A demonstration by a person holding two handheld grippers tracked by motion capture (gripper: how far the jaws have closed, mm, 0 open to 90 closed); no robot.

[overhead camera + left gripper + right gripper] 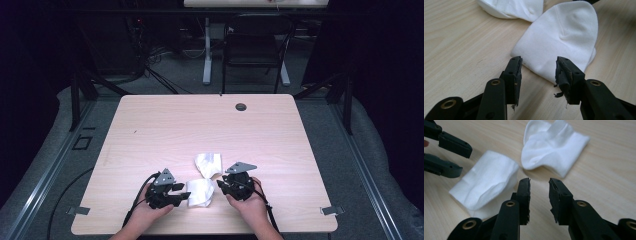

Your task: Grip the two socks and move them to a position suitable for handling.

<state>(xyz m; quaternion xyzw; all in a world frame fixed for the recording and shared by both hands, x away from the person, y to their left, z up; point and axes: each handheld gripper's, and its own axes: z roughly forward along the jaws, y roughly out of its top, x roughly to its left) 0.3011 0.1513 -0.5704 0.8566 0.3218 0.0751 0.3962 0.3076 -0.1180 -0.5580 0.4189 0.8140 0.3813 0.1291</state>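
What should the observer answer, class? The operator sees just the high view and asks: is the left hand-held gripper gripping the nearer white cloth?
Observer: No. In the left gripper view the left hand-held gripper has its jaws apart, and the nearer white cloth lies just ahead of the tips, unpinched.
Operator: And the right one?
Observer: In the right gripper view the right hand-held gripper is open over bare table, with the farther white cloth ahead of its tips, untouched.

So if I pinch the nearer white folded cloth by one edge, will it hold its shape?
Probably not: the nearer white folded cloth looks soft and creased, so it would likely droop and unfold. It seems light and flat, unlikely to roll.
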